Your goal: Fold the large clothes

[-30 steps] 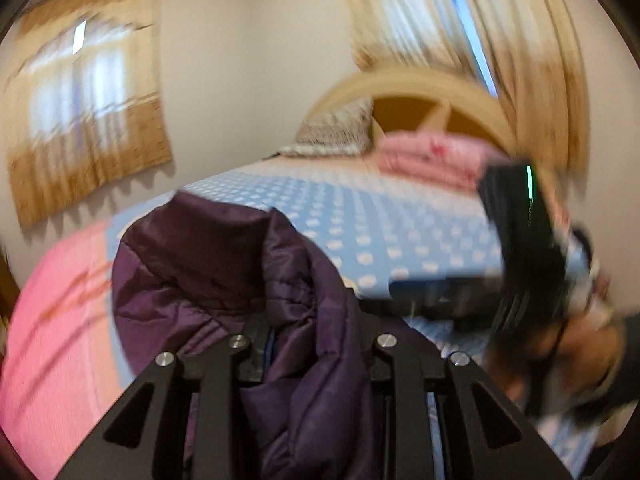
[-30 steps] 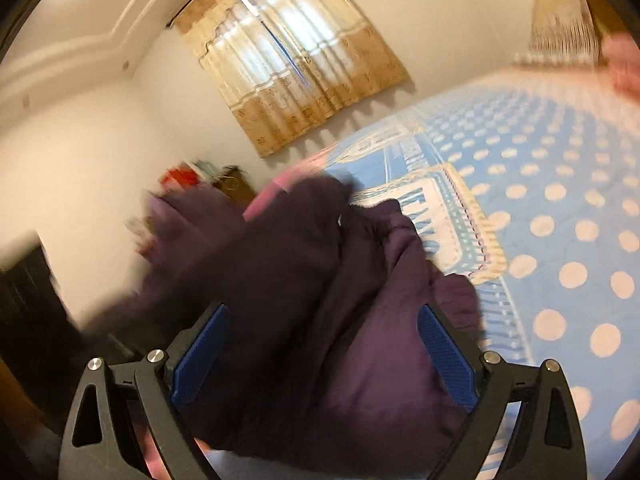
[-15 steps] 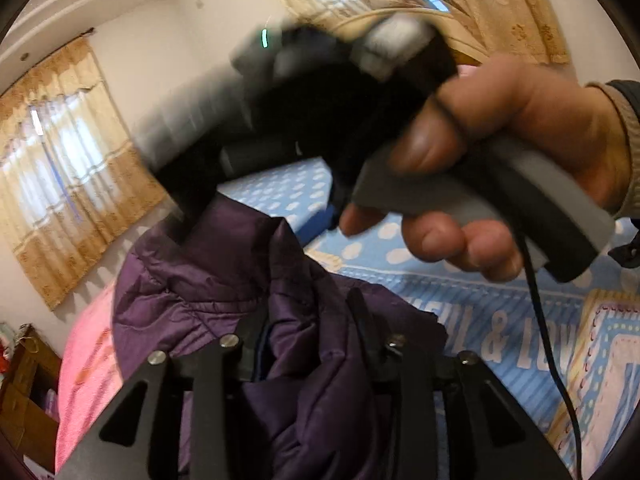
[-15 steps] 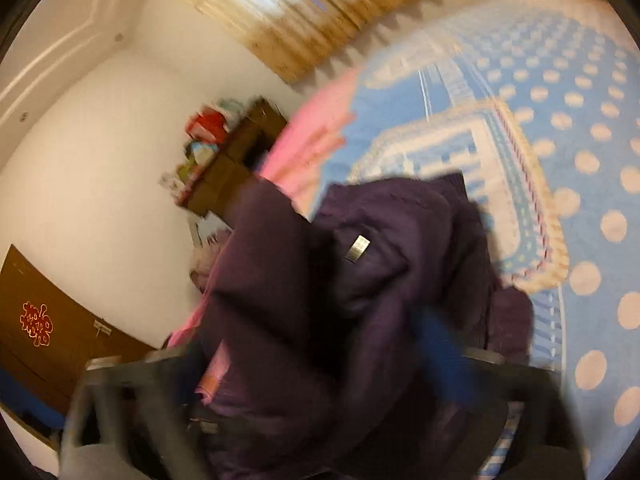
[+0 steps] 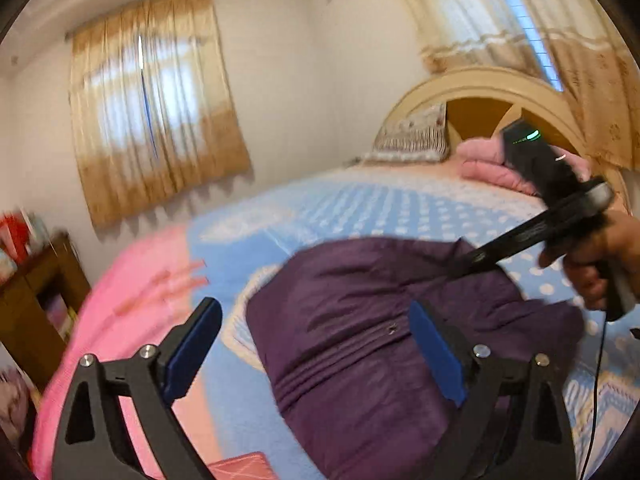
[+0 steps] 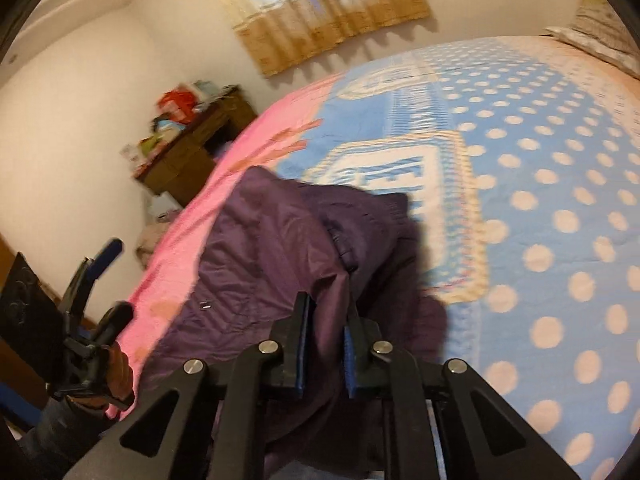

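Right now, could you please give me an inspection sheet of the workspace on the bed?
Surface: bed cover, blue with pale dots, pink along one side.
Job's things: purple padded jacket, bunched on the cover, not yet folded flat.
Clutter: pink bedding and a pillow at the headboard.
Grippers: left gripper opening, pads clear of the jacket; right gripper closing on a jacket fold.
Cables: thin black cable hanging from the right gripper's handle.
Surroundings: curtained windows; wooden side table piled with items.
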Tool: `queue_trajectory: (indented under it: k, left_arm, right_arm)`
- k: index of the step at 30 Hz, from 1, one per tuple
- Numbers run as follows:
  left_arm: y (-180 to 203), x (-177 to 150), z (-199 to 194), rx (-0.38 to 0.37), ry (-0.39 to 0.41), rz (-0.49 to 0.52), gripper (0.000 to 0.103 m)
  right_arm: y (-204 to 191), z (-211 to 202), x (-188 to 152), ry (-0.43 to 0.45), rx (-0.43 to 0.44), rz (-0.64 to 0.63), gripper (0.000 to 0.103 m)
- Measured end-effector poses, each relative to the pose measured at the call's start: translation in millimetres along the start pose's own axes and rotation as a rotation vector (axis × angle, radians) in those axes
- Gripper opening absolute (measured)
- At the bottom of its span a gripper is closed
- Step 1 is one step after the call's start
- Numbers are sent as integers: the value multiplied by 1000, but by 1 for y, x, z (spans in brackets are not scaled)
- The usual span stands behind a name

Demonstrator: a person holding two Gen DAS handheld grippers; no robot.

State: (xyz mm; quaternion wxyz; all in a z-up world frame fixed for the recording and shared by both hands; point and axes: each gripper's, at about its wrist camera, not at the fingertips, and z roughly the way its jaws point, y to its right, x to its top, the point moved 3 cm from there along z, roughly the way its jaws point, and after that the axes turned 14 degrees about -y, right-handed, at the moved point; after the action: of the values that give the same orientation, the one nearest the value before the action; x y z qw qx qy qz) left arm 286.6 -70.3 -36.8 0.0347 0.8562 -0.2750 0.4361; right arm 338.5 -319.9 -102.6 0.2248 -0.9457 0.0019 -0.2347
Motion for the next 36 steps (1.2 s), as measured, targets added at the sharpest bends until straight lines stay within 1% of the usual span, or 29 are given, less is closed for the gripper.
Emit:
queue_trajectory:
  k: [1,2,3,4,5,6,8,10,11,12,13,14,15,16,17,18,19,20,21,22,23,24,25,26,27,29,30,34,36]
  left_arm:
    - [12,0,21,37,-51,34,96]
    - [23,-3,34,55,-76,49,96]
    - [28,-6,39,31,-85,37,96]
    - [41,-7,51,14,-122,19,96]
    - [47,-7,55,36,-132,5,96]
    - [50,-8,56,52,-127,-2,96]
    - [53,-2,56,47,-135,-30,96]
    - [57,-2,57,46,-153,-41,96]
    - [60,-1,55,57,-157,-35,96]
    - [62,-2,57,61,-160,-33,96]
    - [61,-2,58,64,-160,-36,96]
    - [55,-3,69,66,-163,-42,96]
    - [52,-4,67,68,-164,-49,96]
    - [48,-6,69,63,-164,-56,97]
    - [47,-8,70,61,-165,-64,97]
    - [47,-13,71,61,-165,-69,98]
    - [47,-15,71,61,-164,-68,98]
    - [45,-17,70,67,-160,-65,99]
    - [44,-18,68,79,-155,-65,100]
    - [41,-19,64,96,-147,-70,100]
    - [35,-17,60,124,-128,-87,101]
    - [27,-17,55,153,-104,-112,102]
    - [17,-19,53,185,-97,-133,103]
    - [9,-21,56,219,-119,-145,103]
    - [4,-22,65,219,-154,-151,103]
    - [-4,-27,83,144,-221,-197,103]
    - [-8,-27,88,115,-236,-227,103]
    - [-3,-34,107,59,-287,-270,103]
    - [0,-39,112,35,-295,-287,103]
  right_arm:
    - [10,1,-1,-4,-34,12,11]
    - [20,-1,-7,-5,-62,36,10]
    - [31,0,-9,-4,-100,57,8]
    - [44,1,-12,-7,-172,82,3]
    - [51,-1,-15,-7,-180,95,3]
    - [61,-7,-20,21,-165,131,3]
    - [65,-25,-24,88,-185,173,3]
    - [51,-46,-24,168,-206,186,3]
    - [42,-54,-23,204,-202,181,3]
    - [23,-67,-20,261,-152,160,3]
    - [9,-75,-18,294,-112,141,3]
    - [-2,-79,-16,314,-81,128,3]
    - [-16,-81,-13,332,-29,123,3]
    - [-24,-78,-11,346,44,142,3]
    - [-28,-73,-10,344,92,160,3]
    - [-33,-60,-6,316,135,176,4]
    - [-36,-48,-4,297,140,185,4]
    - [-38,-34,-3,284,120,193,5]
    - [-34,-14,-2,236,89,199,5]
    - [-31,-2,-2,206,64,203,5]
    - [-24,12,-3,183,20,217,5]
    - [-17,23,-6,160,6,222,5]
    - [-15,30,-9,144,-23,200,5]
    - [-16,34,-10,140,-72,165,5]
    - [-19,38,-11,145,-122,125,5]
    - [-22,45,-11,124,-183,64,5]
    - [-20,46,-11,120,-196,57,5]
    - [-3,58,-12,127,-213,69,4]
    - [5,63,-17,144,-174,90,4]
